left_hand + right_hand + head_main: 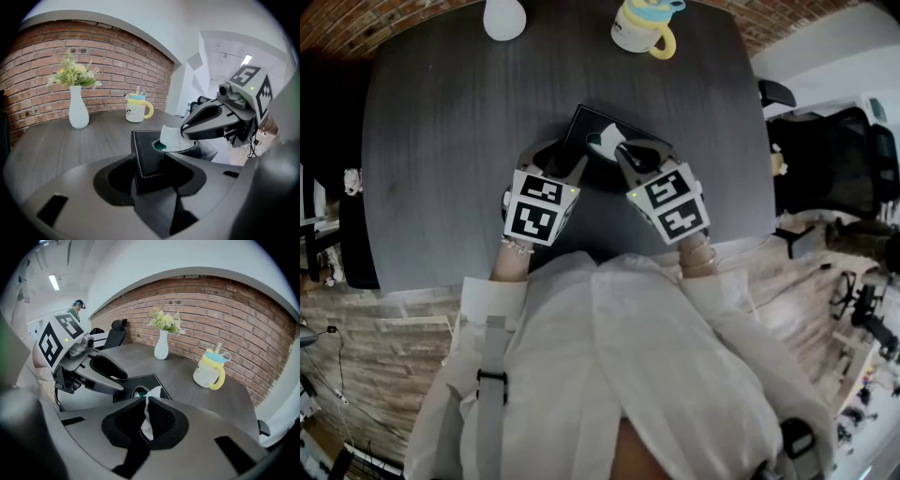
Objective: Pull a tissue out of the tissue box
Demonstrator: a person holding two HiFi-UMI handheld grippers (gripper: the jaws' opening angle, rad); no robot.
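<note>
A red brick wall (47,61) backs a dark grey wood-grain worktop (441,141), with a black office chair (825,159) standing off its right side. The left tongs (150,153) are set narrow across the near corner of the tissue box (147,161), a black box with white stitching that lies near the front edge of the worktop. The right tongs (146,399) are pinched tight on the tissue. At the far edge, well apart from the box, stand a white vase (78,112) of pale flowers and a cream mug (136,110) with a yellow handle. The white tissue (169,136) rises from the round opening in the box top.
</note>
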